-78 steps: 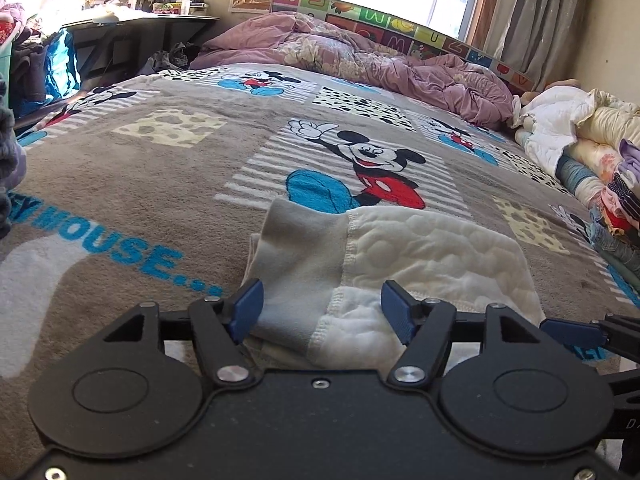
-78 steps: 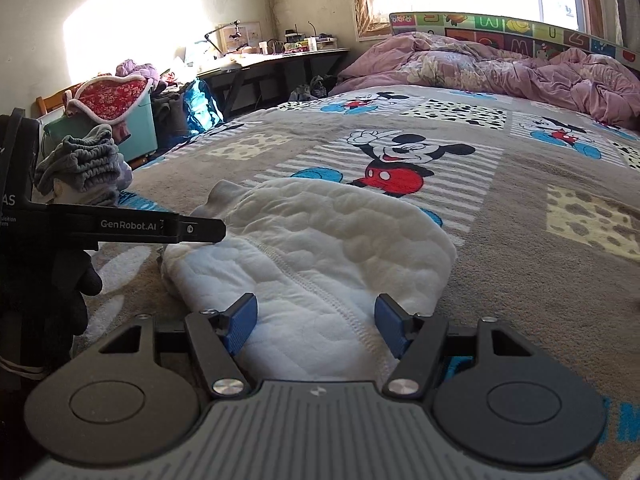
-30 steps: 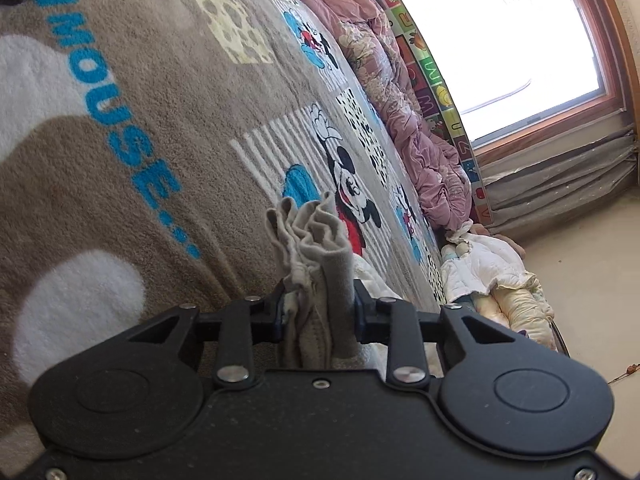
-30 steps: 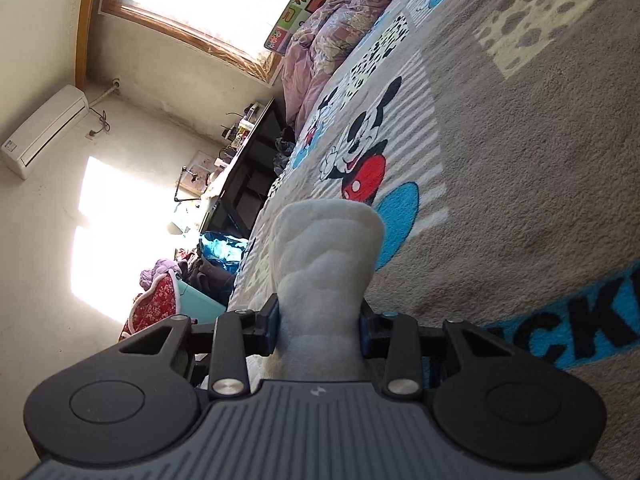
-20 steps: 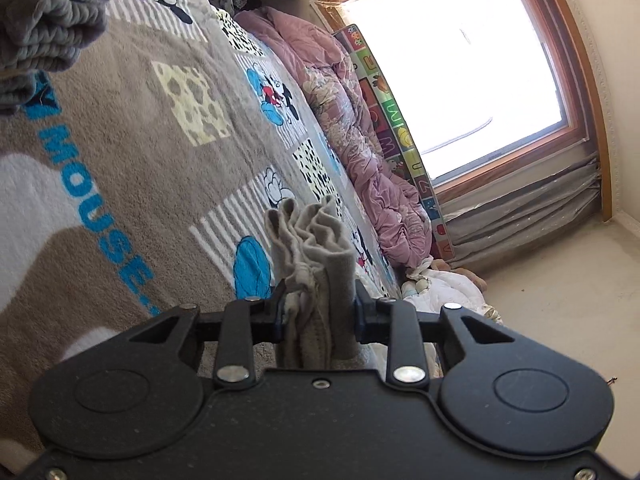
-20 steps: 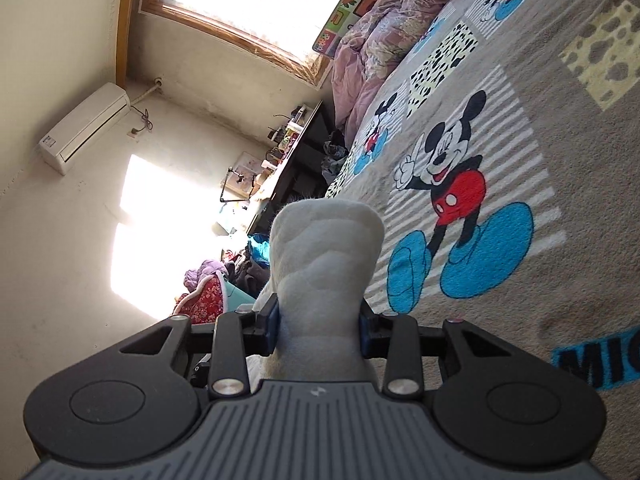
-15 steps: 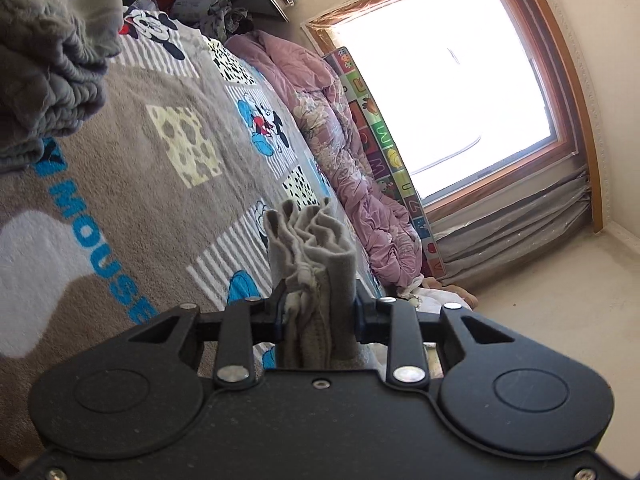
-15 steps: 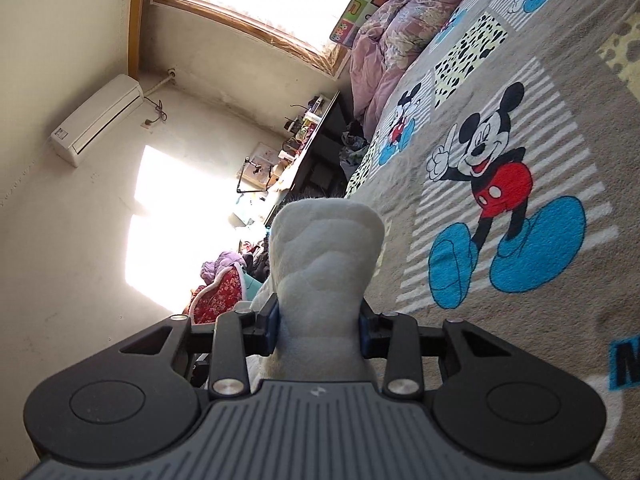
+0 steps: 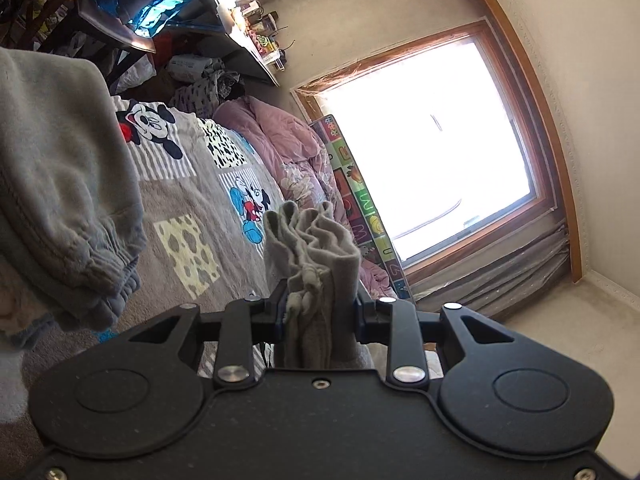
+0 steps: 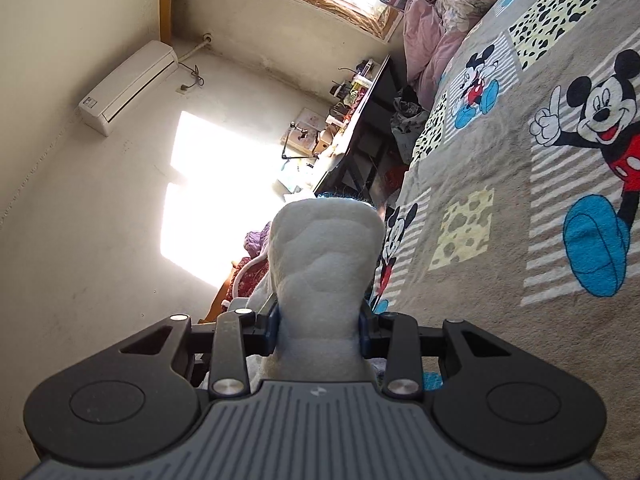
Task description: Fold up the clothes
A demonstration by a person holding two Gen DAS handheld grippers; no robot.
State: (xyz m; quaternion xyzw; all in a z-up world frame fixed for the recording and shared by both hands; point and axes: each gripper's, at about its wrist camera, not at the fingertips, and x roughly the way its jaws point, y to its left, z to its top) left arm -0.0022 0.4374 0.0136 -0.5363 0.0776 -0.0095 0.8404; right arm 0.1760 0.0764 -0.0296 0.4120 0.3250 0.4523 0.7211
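While both claws were up above the bed [image 10: 500, 320], the left claw [image 9: 318, 312] squeezed a grey bunch of the garment [image 9: 316, 264] and the right claw [image 10: 320, 320] squeezed its white padded end (thick stuff). A loose squeeze could let it slip down.

The left gripper [image 9: 320, 314] is matt black plastic, faintly speckled, with bright metal rivets, and it pinches a soft grey-beige garment [image 9: 316, 264] of brushed knit cloth with a knotted cord. Left of that garment hangs a fuzzy grey sleeve [image 9: 68, 184] with a gathered cuff. The right gripper [image 10: 319, 322] has a ribbed grey plastic top and squeezes pale quilted cloth [image 10: 324, 264], puffy and matt. Beyond it the blanket [image 10: 500, 184] is plush, short-piled fleece. Above the blanket, the window frame [image 9: 532, 92] is varnished wood, and the wall [image 10: 80, 200] rough matt plaster.
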